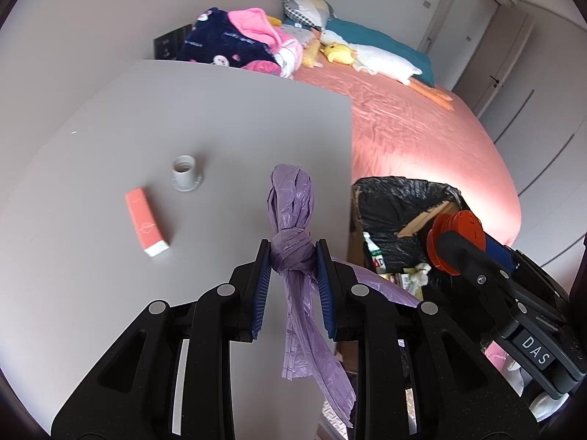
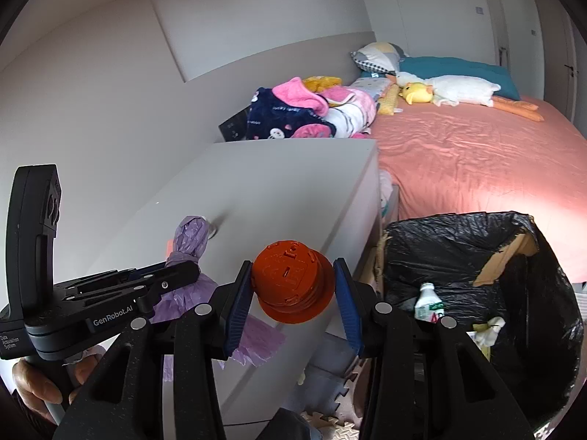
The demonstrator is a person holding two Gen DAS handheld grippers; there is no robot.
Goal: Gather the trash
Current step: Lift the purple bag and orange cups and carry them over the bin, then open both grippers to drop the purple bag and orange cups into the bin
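Note:
My left gripper (image 1: pixel 292 256) is shut on the knot of a crumpled purple plastic bag (image 1: pixel 291 201), held over the grey tabletop (image 1: pixel 220 110); its tail hangs down between the fingers. The bag also shows in the right wrist view (image 2: pixel 190 234), with the left gripper (image 2: pixel 183 271) around it. My right gripper (image 2: pixel 292 288) is shut on an orange ribbed plastic piece (image 2: pixel 293 282), held at the table's right edge; it also shows in the left wrist view (image 1: pixel 455 238). A cardboard bin lined with a black bag (image 2: pixel 458 253) stands right of the table, holding a bottle (image 2: pixel 427 302) and scraps.
An orange-pink box (image 1: pixel 146 222) and a small grey cup-shaped part (image 1: pixel 186 173) lie on the table. A bed with a salmon sheet (image 1: pixel 422 128), clothes, pillows and plush toys lies behind. Foam floor mats (image 2: pixel 330 374) show below.

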